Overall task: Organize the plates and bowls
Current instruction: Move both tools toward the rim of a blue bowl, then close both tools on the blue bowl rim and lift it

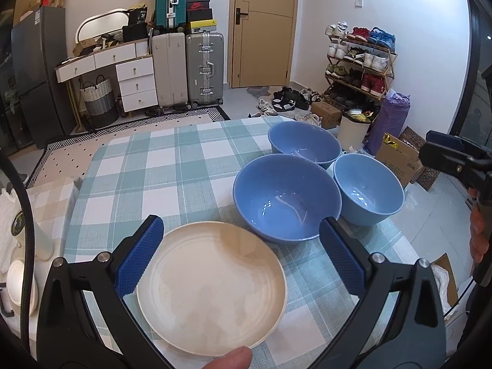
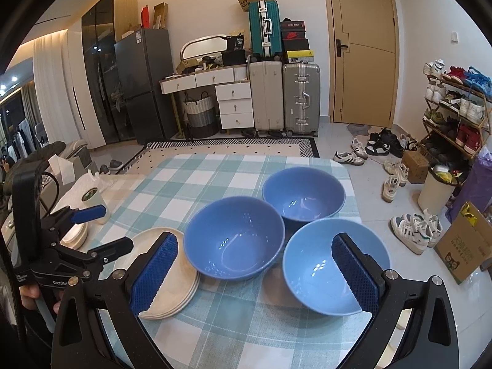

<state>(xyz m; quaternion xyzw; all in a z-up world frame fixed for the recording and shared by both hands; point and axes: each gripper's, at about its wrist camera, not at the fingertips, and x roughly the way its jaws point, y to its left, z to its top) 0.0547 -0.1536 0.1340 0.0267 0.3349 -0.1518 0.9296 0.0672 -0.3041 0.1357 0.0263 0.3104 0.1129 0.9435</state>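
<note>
The right gripper (image 1: 446, 156) is cut off at the frame's right edge; the right pad hides part of the near bowl (image 2: 319, 270); the plates' (image 2: 172, 289) count is unclear

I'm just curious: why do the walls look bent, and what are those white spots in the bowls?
Both views use fisheye lenses, so the door and room edges curve and the corners go black. In the right wrist view, the spots in the blue bowls are glare from lamps; the left wrist view shows the same.
</note>
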